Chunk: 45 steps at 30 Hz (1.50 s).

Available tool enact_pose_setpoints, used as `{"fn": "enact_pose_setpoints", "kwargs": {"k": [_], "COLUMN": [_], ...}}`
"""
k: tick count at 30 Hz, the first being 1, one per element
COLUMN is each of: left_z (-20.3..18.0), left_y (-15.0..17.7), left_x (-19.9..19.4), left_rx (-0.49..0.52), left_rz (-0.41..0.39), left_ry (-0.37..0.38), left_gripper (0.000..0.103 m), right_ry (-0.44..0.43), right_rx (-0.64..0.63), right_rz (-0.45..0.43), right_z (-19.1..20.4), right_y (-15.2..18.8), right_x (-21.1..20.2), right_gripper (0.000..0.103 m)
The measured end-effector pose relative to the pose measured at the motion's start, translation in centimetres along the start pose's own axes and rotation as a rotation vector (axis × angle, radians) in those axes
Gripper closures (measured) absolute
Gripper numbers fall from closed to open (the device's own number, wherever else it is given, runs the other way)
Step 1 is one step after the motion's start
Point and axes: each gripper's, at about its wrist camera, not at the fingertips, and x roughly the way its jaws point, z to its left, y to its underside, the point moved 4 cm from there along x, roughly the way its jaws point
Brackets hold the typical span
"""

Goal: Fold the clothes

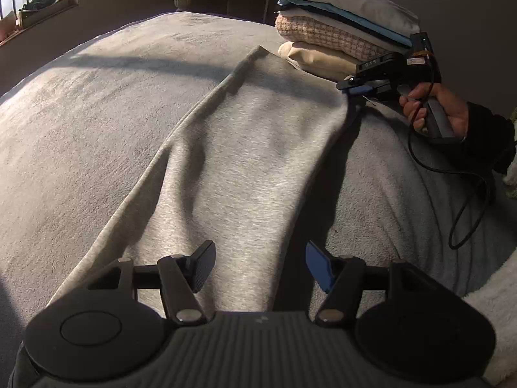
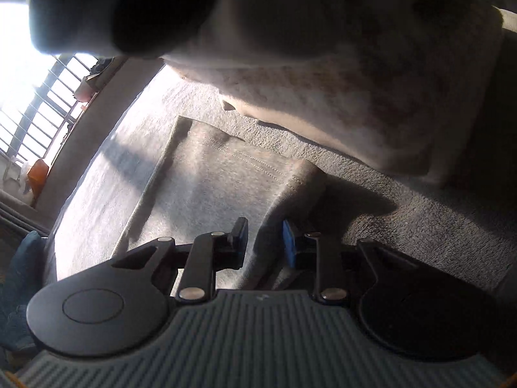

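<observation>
Half done w/ this piece, prob.: folding grey cloth (image 1: 242,148), lying long across bed blanket (image 1: 97,113), far end just beside stack of folded clothes (image 1: 342,16). Pinching far right edge of cloth w/ right gripper (image 2: 263,241), squeezing a thin ridge of it btwn the tongs, holding that edge a bit up off blanket. Hovering over near end w/ left gripper (image 1: 258,258), holding tongs spread wide, catching nothing, just above cloth. Next, prob.: bringing left gripper down, squeezing near right edge, then carrying both ends over to left side together, making one long fold. Needing same pace for both hands, else twisting and bunching up. Minding stack too, sitting v. close to right gripper, easy to bump.
</observation>
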Motion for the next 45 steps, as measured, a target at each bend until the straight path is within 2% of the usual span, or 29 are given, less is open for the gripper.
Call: {"fn": "enact_pose_setpoints", "kwargs": {"k": [3, 5, 6, 9, 14, 18, 24, 25, 26, 27, 31, 37, 40, 43, 45], "left_z": [-2.1, -2.4, -2.5, -2.2, -1.3, -0.7, -0.6, -0.6, -0.6, -0.6, -0.4, 0.1, 0.0, 0.3, 0.5], "left_y": [0.4, -0.1, -0.4, -1.3, -2.2, -2.3, -2.3, -2.3, -2.2, -2.1, -1.6, -1.5, -1.5, -1.2, -1.0], "left_x": [2.3, 3.2, 3.5, 4.6, 5.8, 6.7, 6.7, 6.7, 6.6, 6.5, 6.2, 6.0, 5.6, 5.7, 5.3], "left_rx": [0.077, 0.058, 0.041, 0.017, -0.003, -0.021, -0.03, -0.029, -0.027, -0.025, -0.016, -0.02, -0.016, -0.031, -0.047], "left_rz": [0.0, -0.026, -0.041, -0.067, -0.063, -0.037, -0.026, -0.024, -0.022, -0.019, -0.008, -0.001, -0.012, 0.007, 0.013], "left_ry": [0.007, 0.011, 0.012, -0.008, -0.045, -0.051, -0.045, -0.045, -0.045, -0.046, -0.041, -0.034, -0.031, -0.021, -0.005], "left_gripper": [0.04, 0.04, 0.04, 0.044, 0.048, 0.054, 0.054, 0.054, 0.054, 0.055, 0.056, 0.056, 0.056, 0.056, 0.056], "right_ry": [-0.056, -0.129, -0.131, -0.075, -0.037, -0.031, -0.024, -0.024, -0.027, -0.034, -0.075, -0.038, -0.028, -0.039, -0.037], "right_rx": [0.012, 0.033, 0.029, 0.018, 0.062, 0.163, 0.171, 0.178, 0.184, 0.188, 0.239, 0.295, 0.265, 0.251, 0.227], "right_rz": [-0.013, -0.025, -0.023, -0.032, -0.16, -0.116, -0.092, -0.084, -0.079, -0.08, -0.135, -0.096, -0.113, -0.077, -0.086], "right_z": [1.3, 1.9, 1.9, 1.6, 0.2, -1.8, -1.5, -1.5, -1.4, -1.2, -1.3, -3.2, -3.0, -3.5, -3.2], "right_y": [-0.4, -0.3, -0.1, 0.6, 2.5, 4.0, 3.9, 3.9, 3.9, 4.0, 3.9, 4.7, 4.9, 4.6, 4.5], "right_x": [1.3, 1.6, 1.8, 1.8, -2.0, -1.3, 0.7, 1.0, 1.2, 1.1, -0.7, 0.6, 0.2, 1.1, 0.5], "right_gripper": [0.08, 0.08, 0.08, 0.079, 0.078, 0.078, 0.078, 0.081, 0.093, 0.099, 0.1, 0.101, 0.101, 0.102, 0.099]}}
